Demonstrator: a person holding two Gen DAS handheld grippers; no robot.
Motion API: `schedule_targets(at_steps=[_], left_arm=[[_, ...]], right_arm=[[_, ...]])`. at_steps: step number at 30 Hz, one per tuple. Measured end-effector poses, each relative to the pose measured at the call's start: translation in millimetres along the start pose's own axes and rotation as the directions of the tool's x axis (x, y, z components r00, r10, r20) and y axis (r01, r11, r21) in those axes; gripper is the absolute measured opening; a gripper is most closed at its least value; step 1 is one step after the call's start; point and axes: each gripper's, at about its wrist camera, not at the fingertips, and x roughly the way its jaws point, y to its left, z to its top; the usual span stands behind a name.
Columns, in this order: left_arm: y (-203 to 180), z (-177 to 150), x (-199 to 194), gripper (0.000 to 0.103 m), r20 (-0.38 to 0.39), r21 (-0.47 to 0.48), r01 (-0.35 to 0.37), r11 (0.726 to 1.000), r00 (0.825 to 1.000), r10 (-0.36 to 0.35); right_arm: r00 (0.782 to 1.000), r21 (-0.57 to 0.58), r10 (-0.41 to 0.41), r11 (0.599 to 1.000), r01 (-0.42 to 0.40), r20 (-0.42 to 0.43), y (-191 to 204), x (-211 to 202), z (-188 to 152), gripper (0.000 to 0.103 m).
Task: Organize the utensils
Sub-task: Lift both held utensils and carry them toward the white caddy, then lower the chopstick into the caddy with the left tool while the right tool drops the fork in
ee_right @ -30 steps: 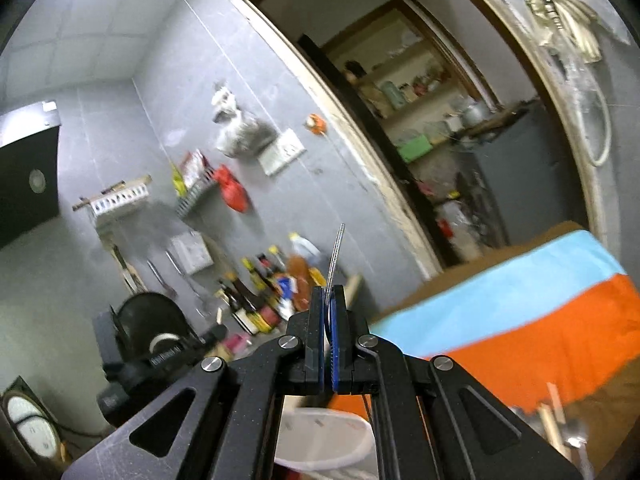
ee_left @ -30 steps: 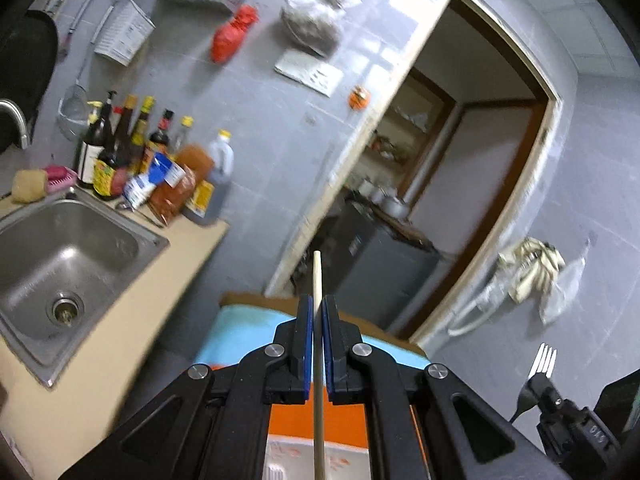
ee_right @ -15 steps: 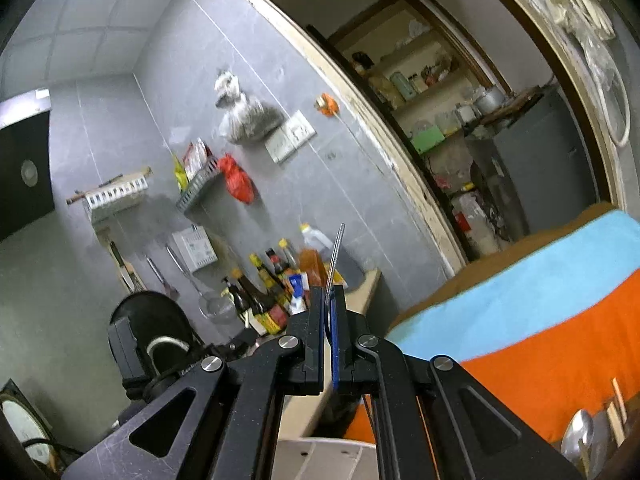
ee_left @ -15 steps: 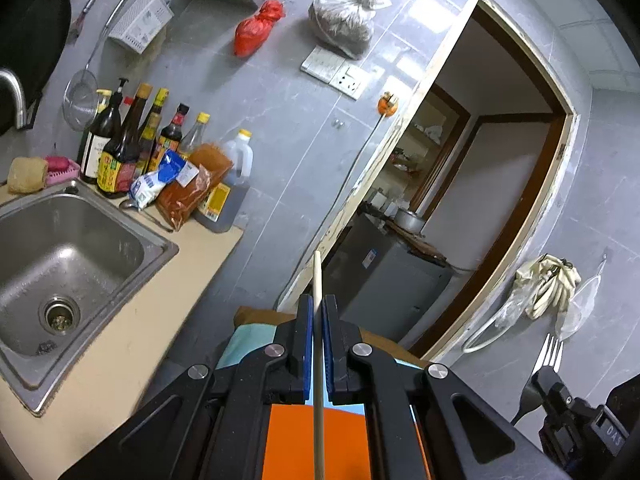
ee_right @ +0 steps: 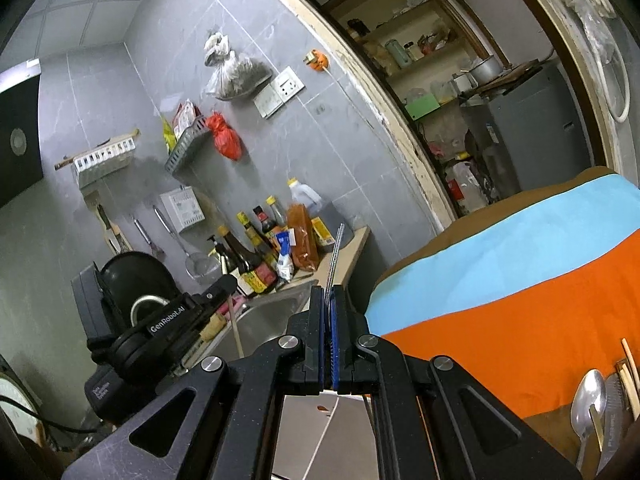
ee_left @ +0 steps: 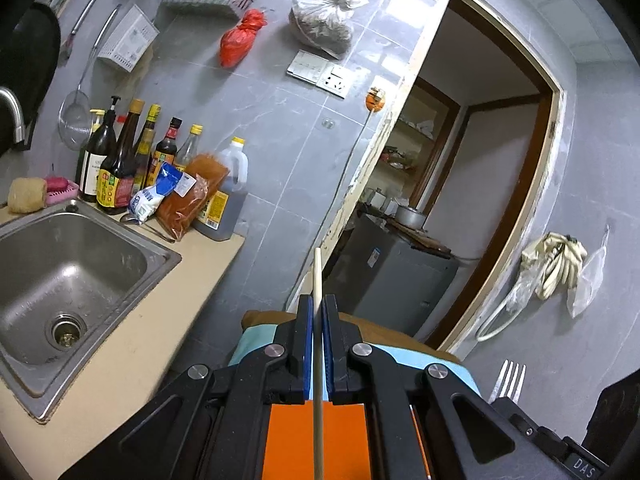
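As seen from the left wrist view, the left gripper (ee_left: 316,312) is pressed together on a wooden chopstick (ee_left: 318,280), which is pinched between the blue pads (ee_left: 307,344) and stands out past the fingertips toward the doorway (ee_left: 472,184). The stick's lower length runs back across an orange cloth (ee_left: 296,440). A steel sink (ee_left: 68,280) is noted at left, set in a beige counter (ee_left: 160,328), with sauce bottles (ee_left: 120,160) and an oil jug (ee_left: 224,200) lined along the grey tiled wall. At lower right, the tines of a fork (ee_left: 509,380) are seen rising from the right gripper, which is only partly in frame.

From the right wrist view, the right gripper (ee_right: 329,308) is closed tight on a thin metal piece, the fork (ee_right: 335,264) seen edge-on, which projects up past the fingertips. The left gripper (ee_right: 224,286) is seen at lower left, over the sink (ee_right: 272,312), with the chopstick (ee_right: 236,328) hanging below its fingers. A striped cloth (ee_right: 520,272) of brown, blue and orange covers the surface at right. On its far lower right corner a spoon (ee_right: 588,396) and more chopsticks (ee_right: 630,368) lie together, beside a dark object that cannot be identified. A white surface below the jaws cannot be made out.
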Motion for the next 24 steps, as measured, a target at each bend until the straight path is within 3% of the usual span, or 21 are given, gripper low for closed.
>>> schedule_targets(at_steps=[8,10,12,16,19,24], left_arm=[[-5.3,-9.4,-11.3,0.005,-0.072,0.065,-0.004,0.998,0.997,0.009],[-4.5,-12.2,-13.9,0.005,-0.098,0.07,0.001,0.998,0.995,0.006],[-4.6,-14.4,-14.8,0.007,-0.127,0.076,0.001,0.997,0.992,0.009],[-5.1,-19.8,-18.3,0.009,-0.183,0.086,0.003,0.996,0.983,0.013],[-7.5,-23.3,-22.2,0.02,-0.21,0.089,0.013,0.996,0.978,0.006],[-16.2,-25.3,-36.8,0.06,-0.189,0.073,0.021,0.997,0.982,-0.007]], right_arm=[[0.998,-0.028,-0.027,0.999,0.026,-0.048,1.8,-3.7,-2.5,0.004],[0.998,-0.029,-0.029,0.999,0.027,-0.05,1.0,-7.0,-2.6,0.009],[0.998,-0.031,-0.03,0.999,0.029,-0.047,1.3,-10.4,-2.1,0.021],[0.998,-0.029,-0.033,0.999,0.032,-0.048,2.2,-17.3,-0.3,0.028],[0.998,-0.037,-0.037,0.999,0.035,-0.042,4.3,-25.5,2.9,0.033],[0.998,-0.073,-0.067,0.995,0.065,-0.021,7.2,-44.5,10.9,0.05]])
